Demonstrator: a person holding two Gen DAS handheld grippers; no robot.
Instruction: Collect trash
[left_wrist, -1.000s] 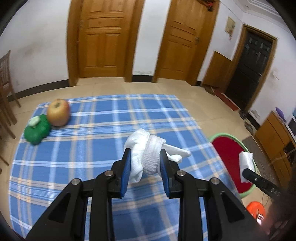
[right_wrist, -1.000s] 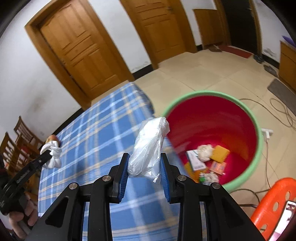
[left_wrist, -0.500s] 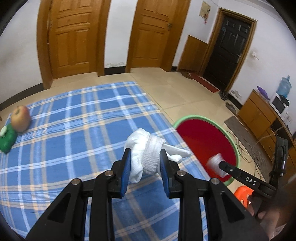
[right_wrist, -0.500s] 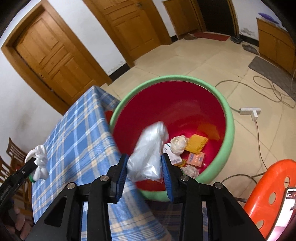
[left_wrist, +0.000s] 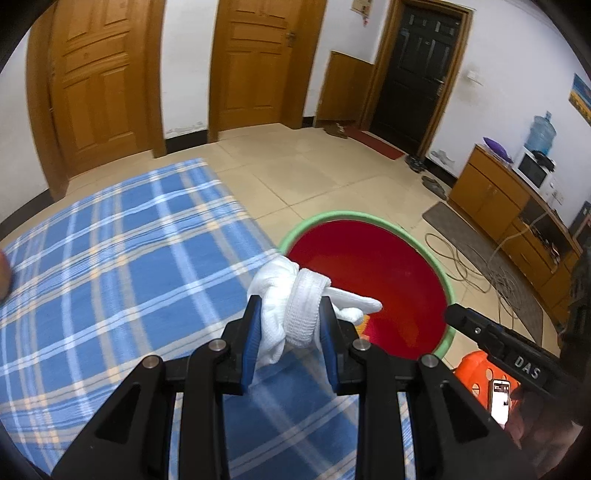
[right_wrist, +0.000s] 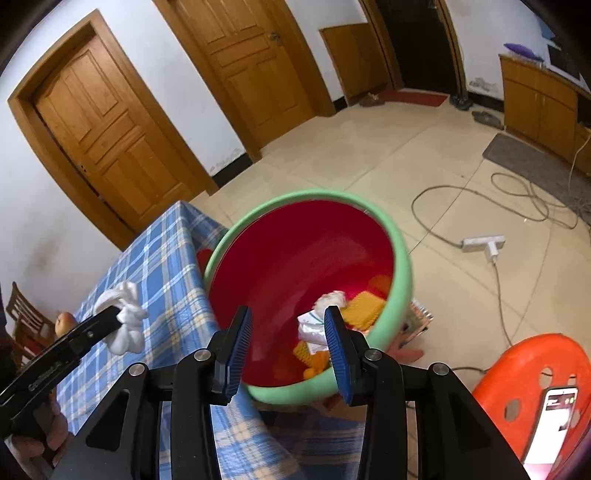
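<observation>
My left gripper (left_wrist: 290, 308) is shut on a bundled white glove (left_wrist: 295, 295), held over the table's right edge next to the bin. The red bin with a green rim (left_wrist: 332, 215) stands on the floor beside the table. My right gripper (right_wrist: 288, 325) hangs open above the bin (right_wrist: 402, 258), with nothing between its blue pads. Inside the bin lie white paper scraps (right_wrist: 314, 326) and yellow pieces (right_wrist: 364, 306). The clear plastic bag is no longer in the jaws and I cannot pick it out. In the right wrist view the glove (right_wrist: 127, 325) shows at the left.
A blue plaid cloth (left_wrist: 110, 266) covers the table. An apple (right_wrist: 64, 321) sits at its far end by a wooden chair (right_wrist: 22, 314). An orange stool (right_wrist: 528, 365) with a phone (right_wrist: 554, 424) stands right of the bin. Cables and a power strip (right_wrist: 484, 243) lie on the floor.
The right gripper swung over the bin, opened and let the clear plastic bag go. The left gripper carried the glove rightward across the table to the bin's side.
</observation>
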